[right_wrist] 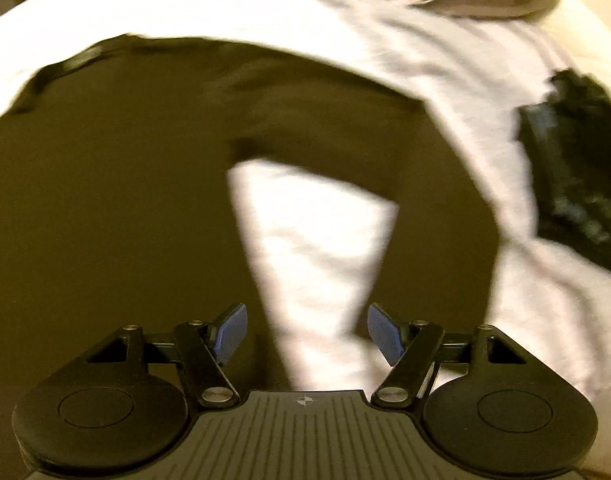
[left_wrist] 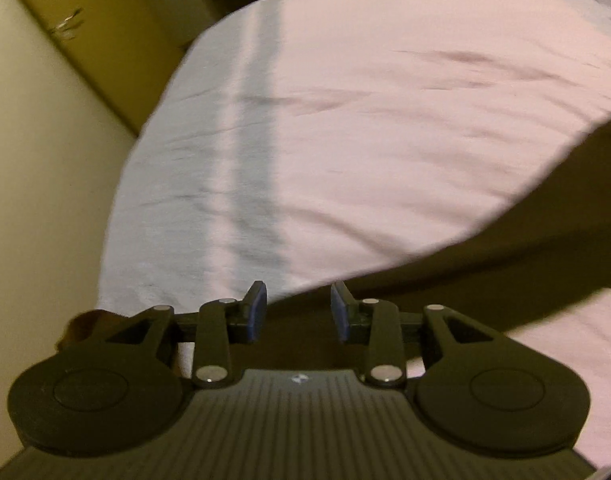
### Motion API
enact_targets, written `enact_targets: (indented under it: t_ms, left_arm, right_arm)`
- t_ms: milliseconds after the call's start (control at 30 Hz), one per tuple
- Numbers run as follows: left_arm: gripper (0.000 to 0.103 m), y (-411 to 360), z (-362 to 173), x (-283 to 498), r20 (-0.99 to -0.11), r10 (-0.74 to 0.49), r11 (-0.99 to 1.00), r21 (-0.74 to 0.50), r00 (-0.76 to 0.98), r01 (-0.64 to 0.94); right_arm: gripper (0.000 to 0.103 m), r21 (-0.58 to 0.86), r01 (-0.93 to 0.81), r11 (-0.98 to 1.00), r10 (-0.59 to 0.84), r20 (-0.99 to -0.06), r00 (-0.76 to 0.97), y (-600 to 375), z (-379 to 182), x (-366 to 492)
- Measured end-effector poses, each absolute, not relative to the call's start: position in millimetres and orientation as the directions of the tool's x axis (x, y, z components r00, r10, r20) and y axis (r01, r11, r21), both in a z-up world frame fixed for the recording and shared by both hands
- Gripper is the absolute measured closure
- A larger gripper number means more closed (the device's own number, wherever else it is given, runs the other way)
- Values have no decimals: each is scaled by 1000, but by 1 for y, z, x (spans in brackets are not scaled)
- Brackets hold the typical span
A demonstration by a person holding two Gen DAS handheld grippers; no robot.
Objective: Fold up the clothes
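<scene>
With the dark olive long-sleeved top [right_wrist: 117,200] spread flat on the white bedsheet [left_wrist: 365,120], sleeve [right_wrist: 437,208] bent, both the left gripper [left_wrist: 299,310] and right gripper [right_wrist: 305,332] hover with tongs apart, gripping nothing; a clean fold wants each to pinch an edge squarely.

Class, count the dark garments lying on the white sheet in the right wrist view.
2: a dark long-sleeved top spread at left and centre, and a black patterned garment at the right edge. Blur may hide others.

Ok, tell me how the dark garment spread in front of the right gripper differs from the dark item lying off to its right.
The dark garment is plain, while the dark item looks faintly patterned. The garment lies spread out with a long sleeve extended, while the item sits as a compact bundle. The garment fills much of the right wrist view; the item takes up only its right edge. Both rest on the white bedsheet.
</scene>
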State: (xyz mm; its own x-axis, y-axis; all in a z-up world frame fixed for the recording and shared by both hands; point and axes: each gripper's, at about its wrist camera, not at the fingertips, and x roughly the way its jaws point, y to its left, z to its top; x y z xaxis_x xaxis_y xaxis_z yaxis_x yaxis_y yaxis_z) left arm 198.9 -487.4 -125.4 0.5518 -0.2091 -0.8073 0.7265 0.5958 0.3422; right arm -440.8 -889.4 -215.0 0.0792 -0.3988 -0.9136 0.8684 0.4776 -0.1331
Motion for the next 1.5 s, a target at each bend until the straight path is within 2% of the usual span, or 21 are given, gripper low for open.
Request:
enact_targets:
  t_ms: [333,367,400,433,567,667,700,733,800,833,1000,1300,1367,1433,1500]
  left_arm:
    - [72,-590,-133,-23,-891,-222,504,242,396,829]
    - [72,-602,-132,-41,-895,-231,489,233,382,840]
    - [72,-613,-130,-58,-899,-239,475,223,368,852]
    - [72,-624,-129,-74,-902,-247,459,214,355,862]
    - [72,-667,-123,-117,-905,-283,387,195,317,901]
    - [72,-700,-121,-134,-907,-306,349,177,290,920]
    - [72,-710,-121,-139,-905,-315,336,175,285,926]
    - [72,-719,-120,-144,-904,-323,321,173,280,931]
    - [72,-732,-118,-155,-903,-334,293,173,270,940]
    - [72,-735,-117,-160,-903,-340,281,171,264,944]
    - [71,-733,-121,-173,-912,-329,254,164,245,953]
    - [70,-686,-125,-172,-930,-257,382,152,263,911]
    - [68,-670,-124,-171,-932,-238,431,152,275,890]
    - [62,-653,-119,-171,-928,-235,465,154,289,872]
    - [56,-633,-110,-171,-921,-241,493,155,305,856]
  right_arm:
    - [32,-159,564,810,-312,-932,185,-901,-272,-486]
    - [40,-160,535,830,-307,-931,196,-902,-276,-491]
    - [77,-153,528,835,-307,-927,217,-906,-272,-498]
    - [96,-141,533,834,-310,-920,242,-912,-264,-507]
    - [99,-39,746,665,-442,-825,351,-964,-195,-577]
    - [99,21,927,374,-598,-759,258,-1013,-165,-651]
    - [92,20,963,270,-634,-748,193,-1027,-162,-672]
    - [83,5,981,193,-650,-749,132,-1037,-164,-688]
    - [41,-7,996,88,-656,-753,52,-1049,-167,-711]
    - [38,0,996,85,-655,-754,56,-1049,-169,-715]
    - [38,17,981,192,-624,-769,135,-1024,-181,-697]
    - [38,128,925,359,-453,-842,292,-992,-208,-631]
    - [38,146,910,388,-427,-846,318,-989,-206,-622]
    - [37,157,897,413,-408,-848,337,-985,-202,-615]
    - [31,168,883,438,-390,-850,354,-981,-198,-608]
